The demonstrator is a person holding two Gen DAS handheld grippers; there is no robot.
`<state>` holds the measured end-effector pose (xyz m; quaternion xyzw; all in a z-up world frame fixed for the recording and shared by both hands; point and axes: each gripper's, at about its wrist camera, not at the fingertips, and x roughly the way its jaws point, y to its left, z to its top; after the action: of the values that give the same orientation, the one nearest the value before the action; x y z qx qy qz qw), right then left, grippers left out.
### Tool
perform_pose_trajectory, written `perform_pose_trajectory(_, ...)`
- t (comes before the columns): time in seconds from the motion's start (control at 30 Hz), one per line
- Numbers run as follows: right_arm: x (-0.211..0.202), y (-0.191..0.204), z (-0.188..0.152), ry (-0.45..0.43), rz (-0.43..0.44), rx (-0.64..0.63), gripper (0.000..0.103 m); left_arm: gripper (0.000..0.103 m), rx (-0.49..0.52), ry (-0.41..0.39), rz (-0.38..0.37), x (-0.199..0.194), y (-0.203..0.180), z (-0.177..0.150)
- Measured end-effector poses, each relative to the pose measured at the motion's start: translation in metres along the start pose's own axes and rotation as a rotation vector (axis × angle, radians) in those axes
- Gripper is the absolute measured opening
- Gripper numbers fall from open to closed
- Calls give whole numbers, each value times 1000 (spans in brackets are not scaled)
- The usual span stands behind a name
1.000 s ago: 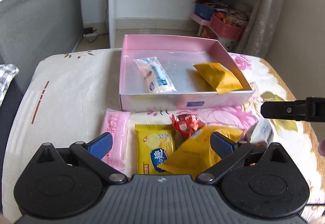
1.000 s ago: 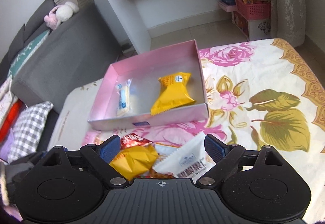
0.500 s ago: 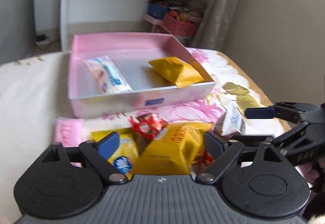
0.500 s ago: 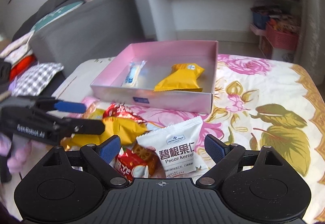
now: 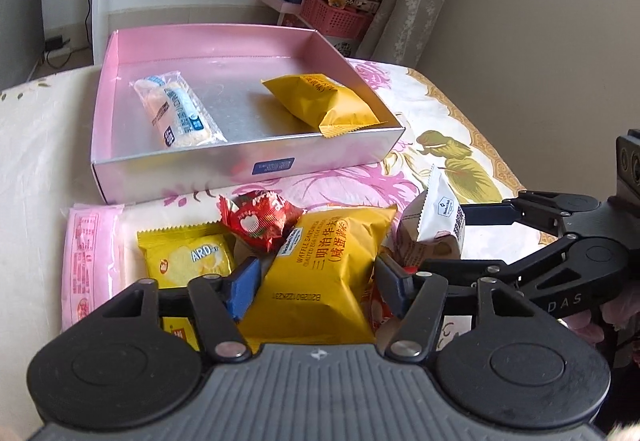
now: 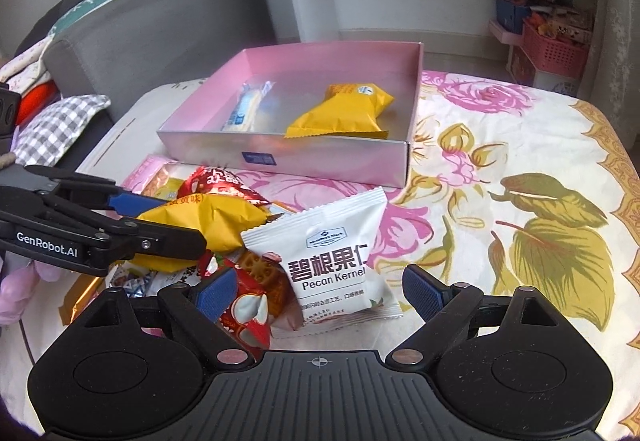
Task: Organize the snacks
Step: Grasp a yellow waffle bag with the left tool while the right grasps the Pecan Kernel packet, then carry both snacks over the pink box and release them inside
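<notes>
Floral surface (image 6: 520,169) carries my pink box (image 5: 240,165) behind the snack heap. My left claw (image 5: 316,281) has been closing around the yellow waffle packet (image 5: 320,273); my right claw (image 6: 316,287) gapes wide over the white pecan packet (image 6: 332,257).
</notes>
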<state>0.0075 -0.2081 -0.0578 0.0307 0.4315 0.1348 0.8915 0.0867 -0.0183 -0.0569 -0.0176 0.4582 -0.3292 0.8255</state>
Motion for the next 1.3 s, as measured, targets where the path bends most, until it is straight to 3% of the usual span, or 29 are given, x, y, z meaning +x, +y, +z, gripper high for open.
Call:
perform_pose_trajectory(0.17,1,-2,2,15,1,26,90,48,15,19,-4,-3,-6,1)
perform_pose_trajectory(0.67,5,-5,7,9,-51,42,82,50,-51,46,30,19,-13,8)
perform_pose_trajectory(0.73,7,-5,8,9,-60,44,77,46,-50,47,38,20,-15,6)
perform_pose_trajectory(1.0,9,-9,9,13,-63,59,39,42,-42,31,52,16,-17,5)
perform_pose_trajectory(1.3,5,-14,14,10,-44,89,32,41,-47,12,58,9,-23,5)
